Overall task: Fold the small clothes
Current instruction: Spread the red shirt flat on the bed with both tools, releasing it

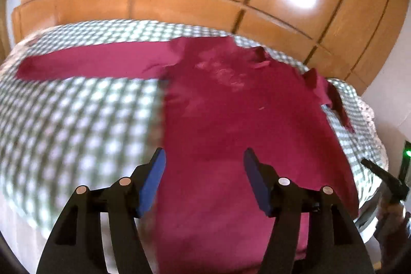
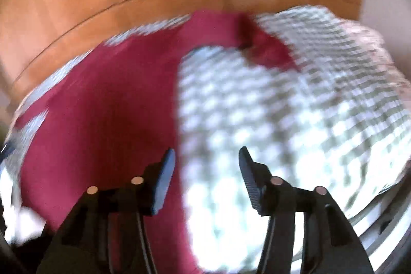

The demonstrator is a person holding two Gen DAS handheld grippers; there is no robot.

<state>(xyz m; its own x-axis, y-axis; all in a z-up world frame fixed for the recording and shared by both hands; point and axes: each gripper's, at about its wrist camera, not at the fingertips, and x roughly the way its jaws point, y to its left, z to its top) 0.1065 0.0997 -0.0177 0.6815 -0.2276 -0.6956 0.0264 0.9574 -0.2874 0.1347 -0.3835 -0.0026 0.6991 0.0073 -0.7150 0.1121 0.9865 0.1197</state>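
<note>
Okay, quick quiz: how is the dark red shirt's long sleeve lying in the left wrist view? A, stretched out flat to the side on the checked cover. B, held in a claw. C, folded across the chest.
A: the sleeve of the shirt lies straight out over the checked cover.

Your left wrist view looks down close over the maroon shirt (image 1: 231, 120); your right, blurred, shares it (image 2: 102, 107) from its right edge.
</note>
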